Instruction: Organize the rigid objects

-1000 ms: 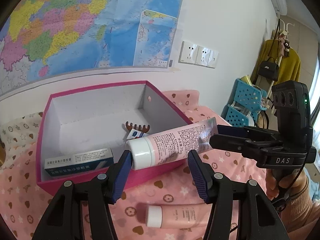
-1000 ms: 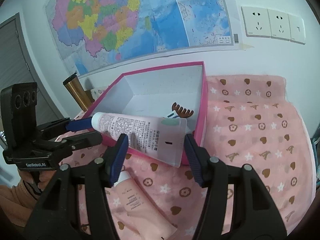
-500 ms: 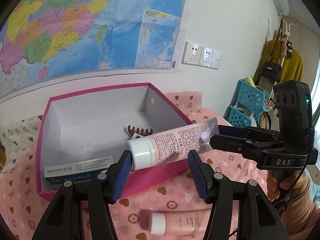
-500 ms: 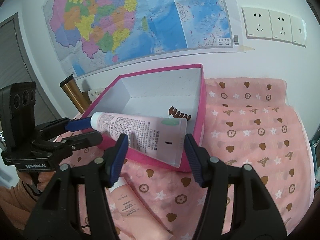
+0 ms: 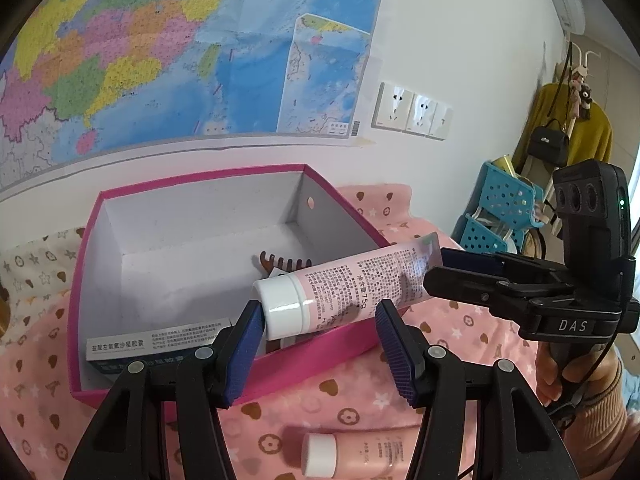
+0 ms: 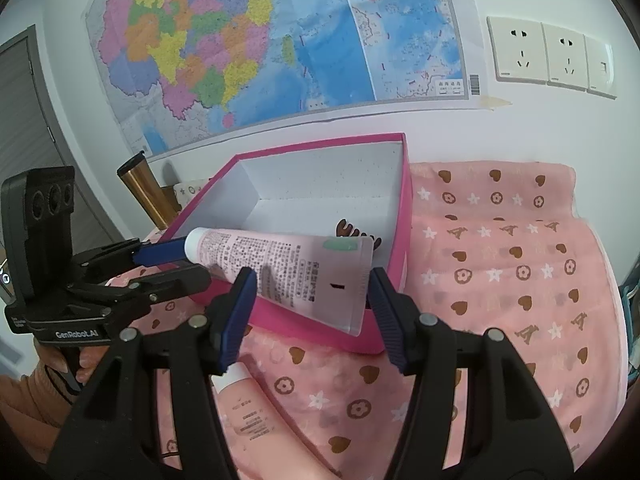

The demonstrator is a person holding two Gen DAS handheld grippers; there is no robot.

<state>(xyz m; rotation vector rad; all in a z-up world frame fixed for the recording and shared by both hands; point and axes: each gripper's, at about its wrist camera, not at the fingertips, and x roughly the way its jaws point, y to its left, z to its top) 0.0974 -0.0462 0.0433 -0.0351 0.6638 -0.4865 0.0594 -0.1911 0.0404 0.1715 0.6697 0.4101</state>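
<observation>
A home room, wall map (image 6: 280,44), coat rack (image 5: 576,120) with handbag (image 5: 548,146), patterned pink cloth (image 6: 500,260)

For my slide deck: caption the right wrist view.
Two grippers hold a pink tube by its ends above a pink box, a second tube lying on the cloth below.

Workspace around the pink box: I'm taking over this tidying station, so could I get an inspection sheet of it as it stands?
Surface: pink patterned cloth.
Job's things: pink tube held over the open pink box; brown comb and carton inside; second tube on the cloth.
Clutter: nothing seen.
Grippers: right gripper clamps the tube's flat end; left gripper around the cap, grip unclear.
Cables: thin black cable under the right gripper's handle.
Surroundings: wall map, sockets, blue baskets.
</observation>
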